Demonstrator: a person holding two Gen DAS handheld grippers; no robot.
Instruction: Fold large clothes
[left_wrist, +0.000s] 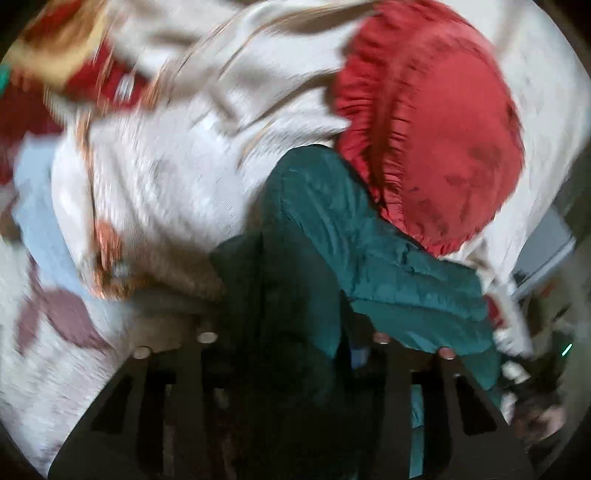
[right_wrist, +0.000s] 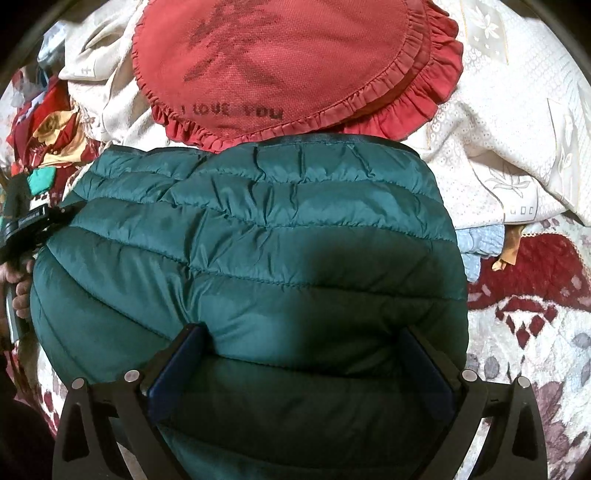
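One puffy teal quilted jacket (right_wrist: 251, 236), hem toward the frilly red cushion (right_wrist: 280, 66), sits between the wide-open right gripper (right_wrist: 303, 354); left gripper (left_wrist: 291, 343) pinches it.

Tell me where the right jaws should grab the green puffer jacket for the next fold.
Take the green puffer jacket at its far hem, the dark-bound edge by the red frilly cushion. Come in from the right side, where that corner sits clear over the white bedspread; the quilted middle is probably too bulky to pinch cleanly.
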